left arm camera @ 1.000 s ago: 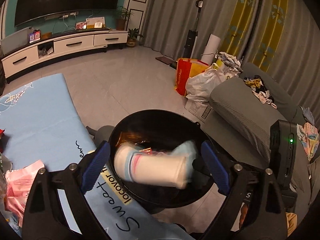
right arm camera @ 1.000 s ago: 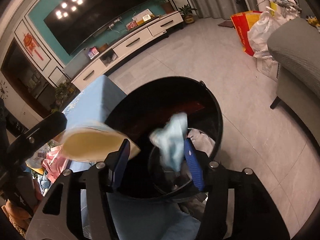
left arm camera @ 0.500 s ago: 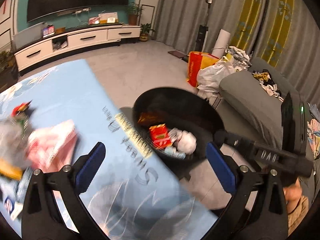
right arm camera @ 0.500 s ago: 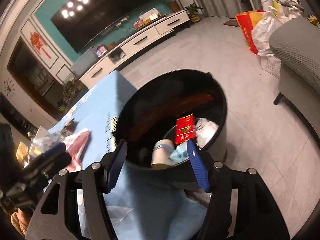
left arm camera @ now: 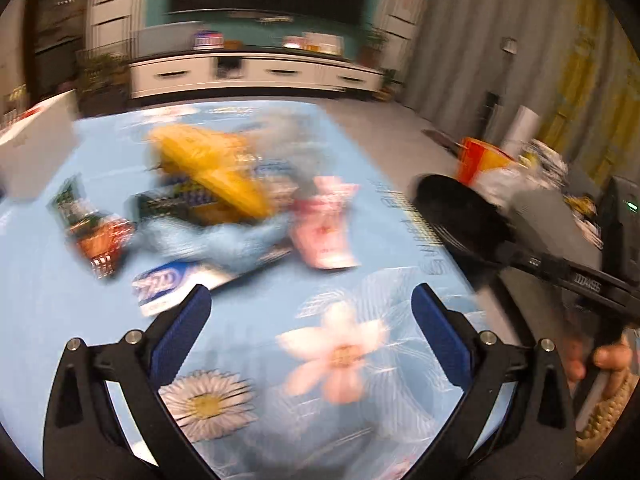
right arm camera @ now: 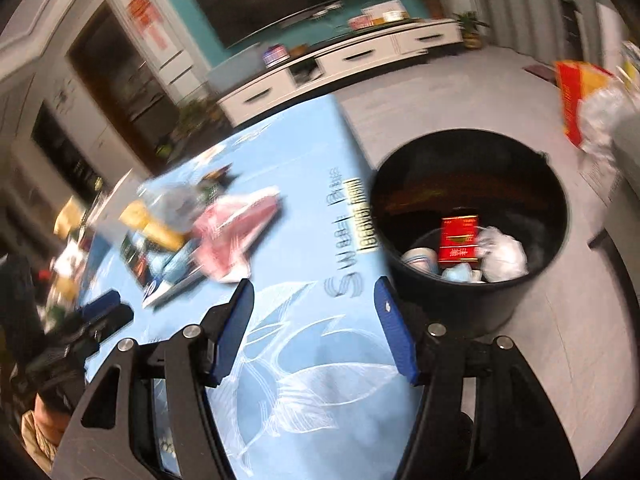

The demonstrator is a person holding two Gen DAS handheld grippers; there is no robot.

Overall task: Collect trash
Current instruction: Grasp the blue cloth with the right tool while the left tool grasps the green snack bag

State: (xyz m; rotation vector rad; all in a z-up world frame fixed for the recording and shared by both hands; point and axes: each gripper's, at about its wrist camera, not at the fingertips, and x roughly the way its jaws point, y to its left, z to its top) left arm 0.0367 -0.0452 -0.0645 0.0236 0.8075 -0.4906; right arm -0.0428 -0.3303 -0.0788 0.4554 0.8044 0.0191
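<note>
A black trash bin (right arm camera: 472,300) stands on the floor at the table's right edge; it holds a paper cup (right arm camera: 418,258), a red packet (right arm camera: 458,240) and white crumpled trash (right arm camera: 502,254). The bin also shows in the left wrist view (left arm camera: 460,216). A blurred pile of trash lies on the blue tablecloth (left arm camera: 280,312): a yellow wrapper (left arm camera: 216,172), a pink packet (left arm camera: 324,224), a blue-white packet (left arm camera: 168,284). My left gripper (left arm camera: 308,320) is open and empty over the cloth, short of the pile. My right gripper (right arm camera: 314,314) is open and empty above the table edge beside the bin.
A white box (left arm camera: 36,140) sits at the table's far left. A TV cabinet (right arm camera: 340,64) stands along the back wall. Bags (left arm camera: 492,160) and a grey sofa (left arm camera: 560,216) lie beyond the bin on the right.
Both grippers let go of their trash into the bin: the cup from the left, the blue wad from the right. Both have swung left from the bin toward the table's pile.
</note>
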